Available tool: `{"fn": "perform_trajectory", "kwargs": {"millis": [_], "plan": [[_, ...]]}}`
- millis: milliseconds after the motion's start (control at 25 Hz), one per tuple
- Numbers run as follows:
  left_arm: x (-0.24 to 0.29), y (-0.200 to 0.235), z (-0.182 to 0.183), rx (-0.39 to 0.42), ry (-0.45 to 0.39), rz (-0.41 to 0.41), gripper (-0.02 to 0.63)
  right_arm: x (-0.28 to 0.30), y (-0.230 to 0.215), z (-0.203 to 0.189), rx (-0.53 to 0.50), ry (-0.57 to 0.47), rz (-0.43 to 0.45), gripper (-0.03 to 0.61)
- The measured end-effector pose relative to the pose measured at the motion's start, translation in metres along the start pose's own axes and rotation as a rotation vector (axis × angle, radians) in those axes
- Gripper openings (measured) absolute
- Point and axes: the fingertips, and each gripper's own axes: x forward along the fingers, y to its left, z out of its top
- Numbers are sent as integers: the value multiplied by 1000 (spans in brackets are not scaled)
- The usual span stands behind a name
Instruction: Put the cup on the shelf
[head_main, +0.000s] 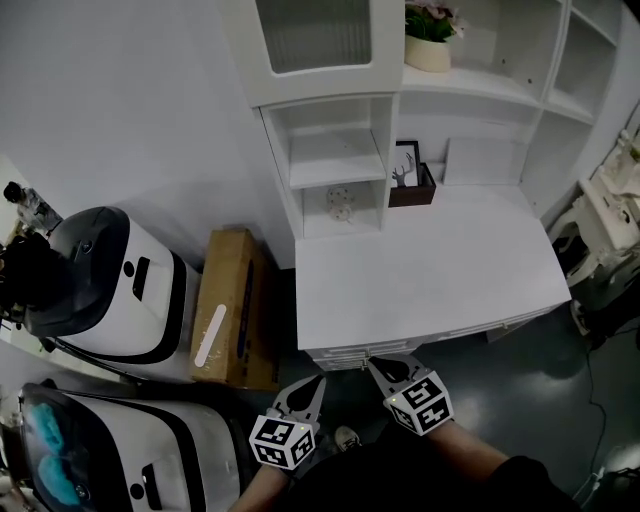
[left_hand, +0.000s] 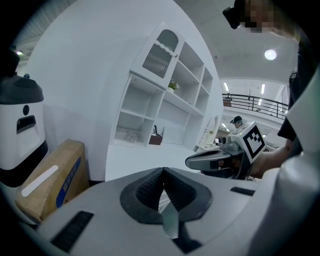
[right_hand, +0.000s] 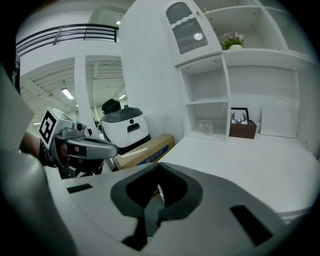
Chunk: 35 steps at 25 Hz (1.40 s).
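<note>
The left gripper (head_main: 316, 384) and right gripper (head_main: 376, 368) hang low by the person's body, short of the white desk (head_main: 430, 270); each has its jaws pressed together on nothing, seemingly resting before any reach; farther off, a small clear cup (head_main: 342, 205) sits in the lowest cubby of the shelf unit (head_main: 335, 160)

- Nothing legible anywhere, no words, no numbers.
- Box (head_main: 235, 305) beside the desk (head_main: 430, 270): blue print along its side and a white strip label, both too blurred to read.
</note>
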Motion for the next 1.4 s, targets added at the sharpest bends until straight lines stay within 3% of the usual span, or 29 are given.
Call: {"fn": "perform_trajectory", "kwargs": {"millis": [680,1400], "plan": [[-34,-21,-26,23,0,-59,5,-29,45,-33,10,5,-44,3],[-26,-31,-26,24,4,-61,5,-36,43,-41,8,17,-31,3]]}}
